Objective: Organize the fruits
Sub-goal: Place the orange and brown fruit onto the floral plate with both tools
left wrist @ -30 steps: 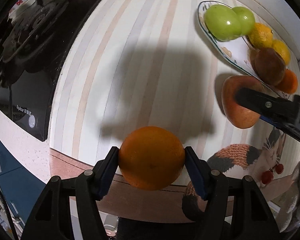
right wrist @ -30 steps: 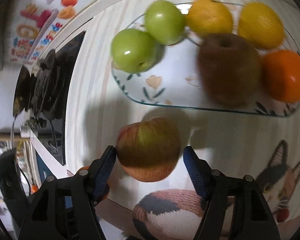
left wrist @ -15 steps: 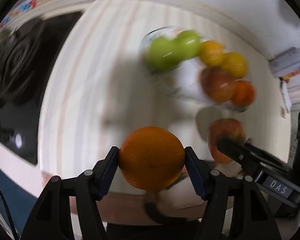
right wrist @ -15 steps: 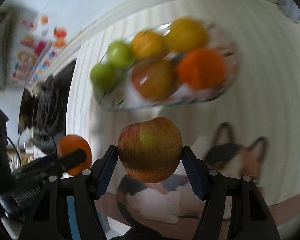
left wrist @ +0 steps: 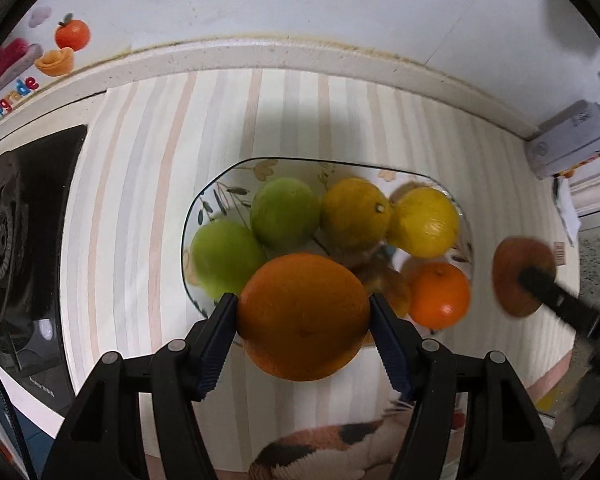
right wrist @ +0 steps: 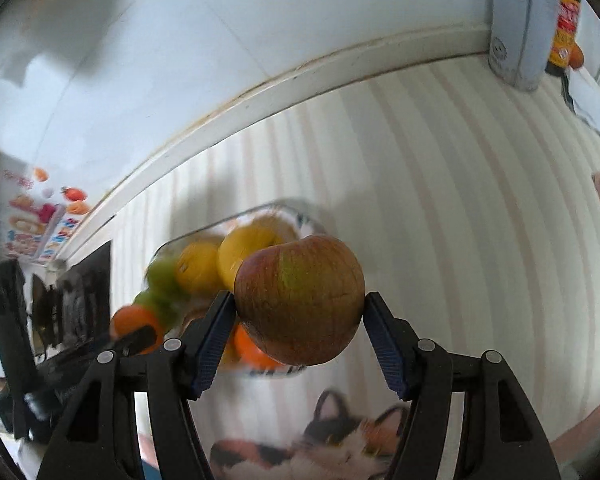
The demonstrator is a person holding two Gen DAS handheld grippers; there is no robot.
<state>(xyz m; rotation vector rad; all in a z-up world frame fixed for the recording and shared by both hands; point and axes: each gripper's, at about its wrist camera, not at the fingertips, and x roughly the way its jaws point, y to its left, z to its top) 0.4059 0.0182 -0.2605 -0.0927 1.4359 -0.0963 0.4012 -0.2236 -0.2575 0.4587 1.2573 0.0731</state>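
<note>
My left gripper [left wrist: 303, 322] is shut on a large orange [left wrist: 303, 316] and holds it above the near rim of a glass fruit plate [left wrist: 216, 196]. The plate holds two green apples [left wrist: 226, 256], two yellow citrus fruits [left wrist: 424, 222], a small orange [left wrist: 440, 294] and a partly hidden brownish fruit [left wrist: 384, 284]. My right gripper [right wrist: 299, 318] is shut on a red-green apple [right wrist: 299, 300], raised right of the plate; it also shows in the left wrist view [left wrist: 520, 276]. The left gripper's orange shows in the right wrist view [right wrist: 134, 322].
A black stove [left wrist: 16, 240] lies left of the striped mat [left wrist: 140, 200]. A cat-print mat [right wrist: 340, 440] lies at the near edge. A white carton [left wrist: 572, 140] and a jar [right wrist: 564, 32] stand at the back right by the wall.
Both grippers have lifted with their fruit and swung toward the plate. The left one now holds the orange over the plate's near rim; the right one has risen higher, off to the plate's right.
</note>
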